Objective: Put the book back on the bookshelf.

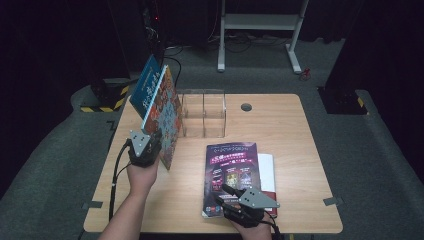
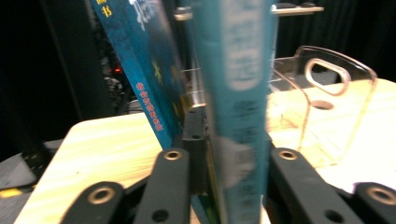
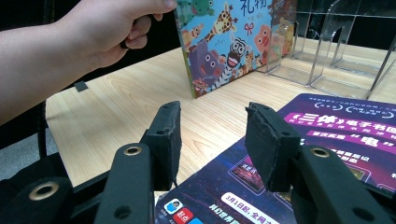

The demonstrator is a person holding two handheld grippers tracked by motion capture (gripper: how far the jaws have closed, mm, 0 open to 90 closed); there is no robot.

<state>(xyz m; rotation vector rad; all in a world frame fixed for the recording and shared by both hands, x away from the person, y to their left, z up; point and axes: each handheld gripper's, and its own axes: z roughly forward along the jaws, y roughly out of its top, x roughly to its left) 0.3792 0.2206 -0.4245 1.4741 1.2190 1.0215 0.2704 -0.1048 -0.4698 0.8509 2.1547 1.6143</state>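
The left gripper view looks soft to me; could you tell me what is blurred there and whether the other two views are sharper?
In the left gripper view the teal book between the jaws is too blurred to read; the right gripper view shows the purple book sharply; the high view is evenly lit on the table, dark beyond.

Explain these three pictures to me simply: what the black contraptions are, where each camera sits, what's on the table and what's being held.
A person holds hand-operated tongs in each hand. One camera looks down from above; the other two ride on the tongs. The left tongs are closed on two picture books, standing them upright on the wooden table beside a clear plastic book rack. The right tongs are open, hovering over a purple magazine that lies flat on a white book.
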